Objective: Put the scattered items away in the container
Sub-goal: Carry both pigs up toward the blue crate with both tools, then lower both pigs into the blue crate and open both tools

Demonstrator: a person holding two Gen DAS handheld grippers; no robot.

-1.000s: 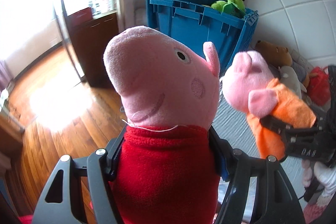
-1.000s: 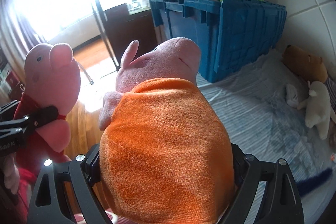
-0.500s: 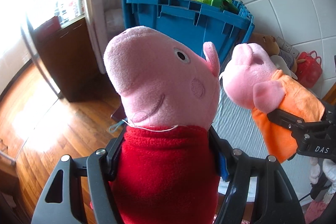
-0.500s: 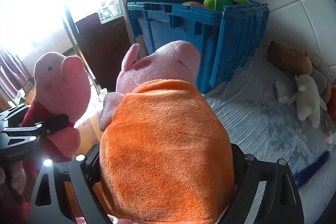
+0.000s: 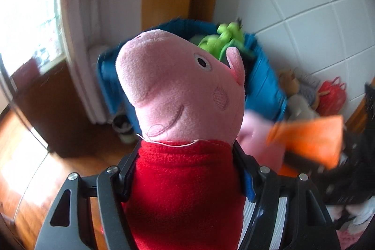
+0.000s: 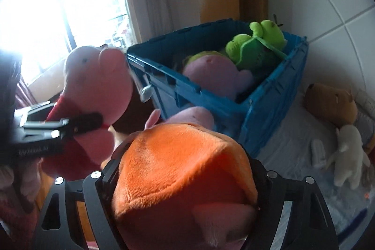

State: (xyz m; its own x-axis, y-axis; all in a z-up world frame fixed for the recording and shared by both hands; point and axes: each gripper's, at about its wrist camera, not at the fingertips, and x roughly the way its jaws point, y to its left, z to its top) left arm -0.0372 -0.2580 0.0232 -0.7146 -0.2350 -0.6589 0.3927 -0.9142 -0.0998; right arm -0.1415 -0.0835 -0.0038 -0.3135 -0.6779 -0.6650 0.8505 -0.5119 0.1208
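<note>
My left gripper (image 5: 185, 170) is shut on a pink pig plush in a red dress (image 5: 182, 95), held upright in front of the blue crate (image 5: 264, 86). My right gripper (image 6: 182, 168) is shut on a pink pig plush in an orange dress (image 6: 180, 165), its head tipped forward toward the blue crate (image 6: 269, 97). The crate holds a green plush (image 6: 255, 43) and a purple-pink plush (image 6: 211, 76). The red-dress pig and the left gripper show at the left of the right wrist view (image 6: 98, 81). The orange-dress pig is blurred at the right of the left wrist view (image 5: 304, 139).
The crate stands on a bed with a pale striped cover (image 6: 293, 151). A brown bear plush (image 6: 330, 100) and a white plush (image 6: 346, 151) lie by the tiled wall. A red bag (image 5: 332, 93) sits beyond them. A dark wooden cabinet (image 5: 46, 104) and wood floor are at the left.
Both grippers have risen and moved toward the crate, so its inside now shows. The orange-dress pig has tipped forward and down. Both plushes stay gripped.
</note>
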